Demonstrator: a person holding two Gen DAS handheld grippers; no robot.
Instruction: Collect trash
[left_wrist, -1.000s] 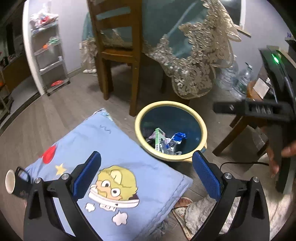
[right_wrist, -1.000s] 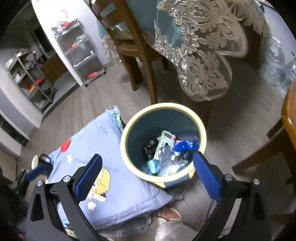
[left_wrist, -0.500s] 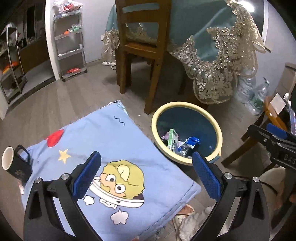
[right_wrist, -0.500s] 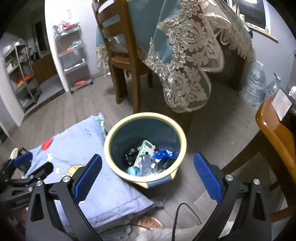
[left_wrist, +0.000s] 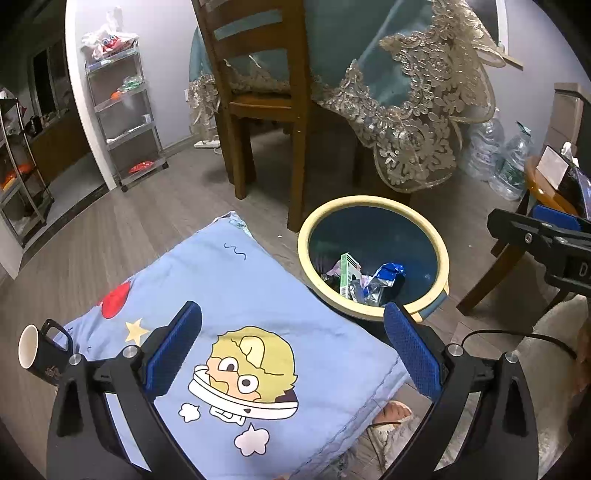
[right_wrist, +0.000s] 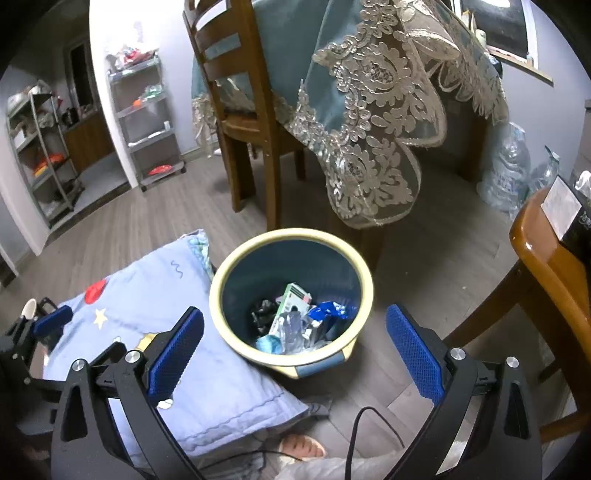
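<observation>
A: Location type?
B: Domestic dining area. Indicators: wooden chair (left_wrist: 258, 99) at a table under a lace-edged tablecloth (right_wrist: 373, 122), wood-plank floor (left_wrist: 122, 229), shelving rack (left_wrist: 123, 110), large water bottles (left_wrist: 513, 166) against the wall.

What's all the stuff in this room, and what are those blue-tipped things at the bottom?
Trash bin: one, dark blue with cream rim, on the floor beside the cushion.
Trash: several wrappers, green, blue and silver, inside the bin.
Cushion: one, light blue with a cartoon print, on the floor.
Mug: one, black with white inside, at the cushion's left edge.
Chair: one, brown wood, behind the bin.
Tablecloth: one, teal with beige lace, hanging behind the bin.
Water bottles: at least two, clear, far right on the floor.
Shelf rack: one, grey, by the wall.
Side table: one, brown wood, right.
Left claw: blue pads, open, empty, over the cushion.
Right claw: blue pads, open, empty, over the bin.
</observation>
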